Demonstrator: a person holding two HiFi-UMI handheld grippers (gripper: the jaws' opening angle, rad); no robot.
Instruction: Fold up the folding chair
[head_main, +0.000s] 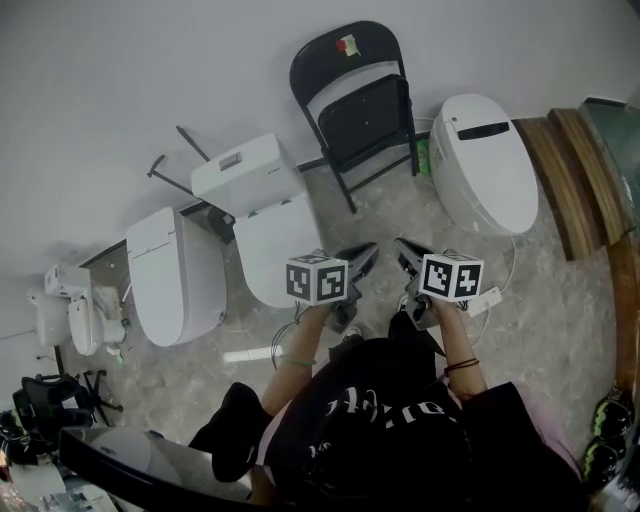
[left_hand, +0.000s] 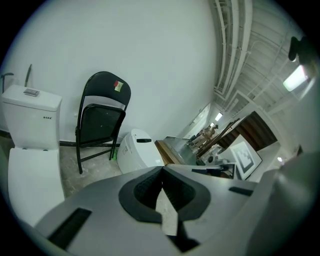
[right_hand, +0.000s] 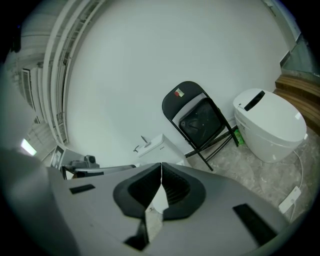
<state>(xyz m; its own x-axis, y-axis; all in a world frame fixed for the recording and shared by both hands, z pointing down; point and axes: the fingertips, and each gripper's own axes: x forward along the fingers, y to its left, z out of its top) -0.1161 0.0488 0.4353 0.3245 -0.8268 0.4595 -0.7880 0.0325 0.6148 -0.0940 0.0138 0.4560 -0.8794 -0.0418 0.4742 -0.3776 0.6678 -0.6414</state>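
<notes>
readable text: none | folding chair (head_main: 370, 110) sticker (head_main: 347, 43): too small | toilet tank (left_hand: 30, 107) mark (left_hand: 46, 118): blurred | shirt (head_main: 400, 450) print (head_main: 395, 408): illegible

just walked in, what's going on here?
A person stands holding a gripper in each hand. The left gripper and right gripper are both shut and empty, side by side and pointed toward the chair but well short of it. The chair looks already folded, seat up against its back, leaning on the wall between a tank toilet and a tankless toilet. Nothing is touching it.
</notes>
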